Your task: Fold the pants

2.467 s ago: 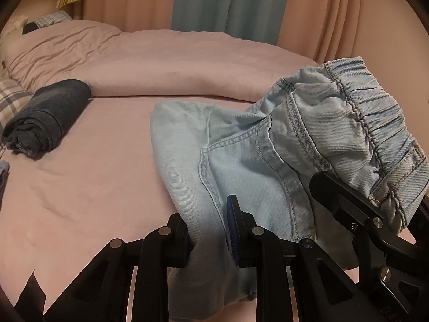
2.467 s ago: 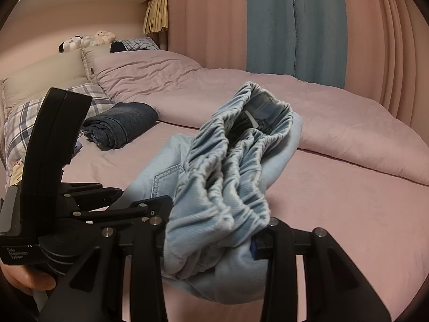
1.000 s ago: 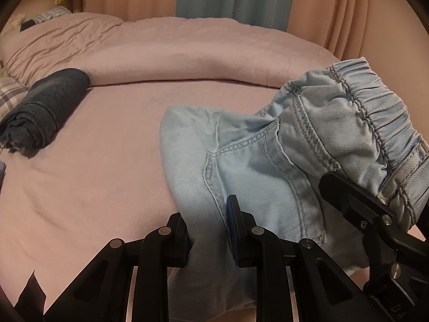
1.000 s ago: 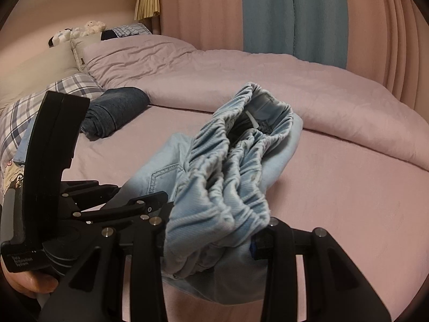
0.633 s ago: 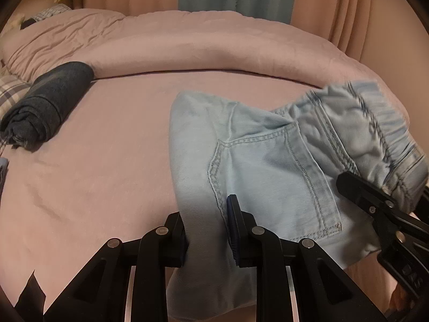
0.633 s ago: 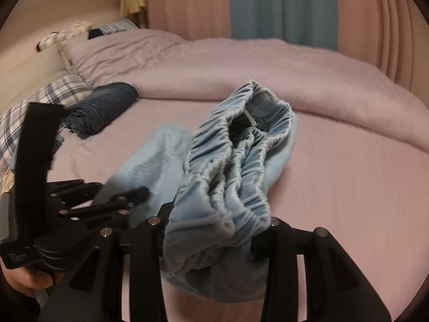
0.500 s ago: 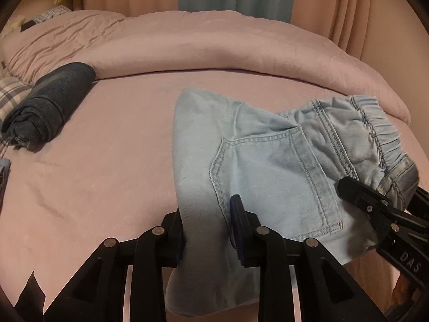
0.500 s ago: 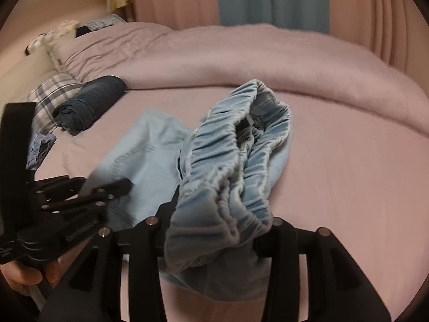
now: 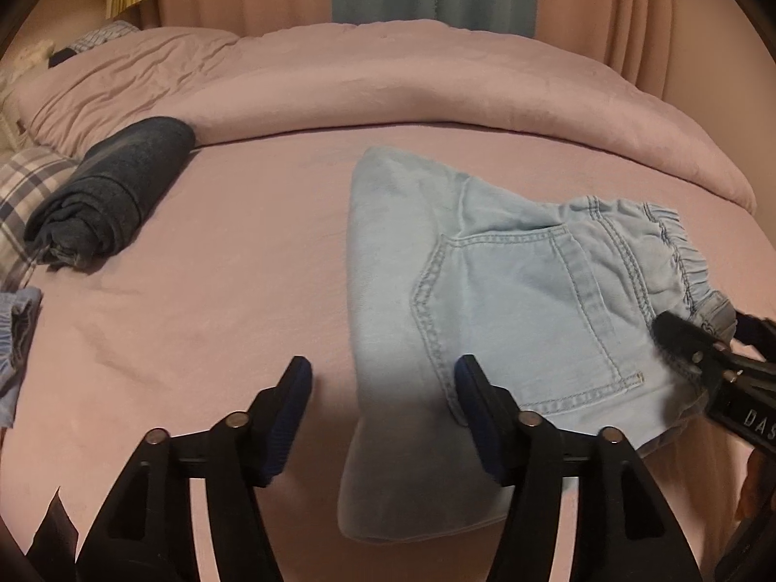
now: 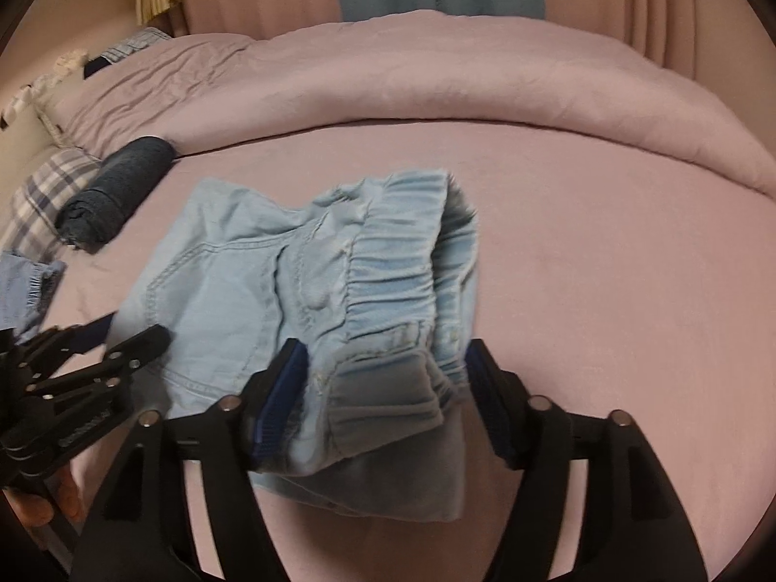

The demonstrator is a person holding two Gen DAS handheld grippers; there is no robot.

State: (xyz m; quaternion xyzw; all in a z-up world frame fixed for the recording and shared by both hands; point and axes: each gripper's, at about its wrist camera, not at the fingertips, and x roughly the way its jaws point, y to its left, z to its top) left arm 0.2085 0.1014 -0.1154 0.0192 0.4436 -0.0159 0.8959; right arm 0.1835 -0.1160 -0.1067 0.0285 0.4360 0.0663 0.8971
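The light blue denim pants lie folded on the pink bed sheet, back pocket up, elastic waistband at the right. My left gripper is open, its fingers on either side of the folded left edge, not pinching it. My right gripper is open around the bunched waistband, which sags between the fingers. The right gripper's fingertip shows at the waistband in the left wrist view. The left gripper shows at the pants' left edge in the right wrist view.
A rolled dark blue garment lies at the left by a plaid pillow. Another light blue garment sits at the far left edge. A pink duvet is bunched across the back, with curtains behind.
The pants have come down from being held up and now lie on the sheet. Both grippers have opened and let go of the fabric.
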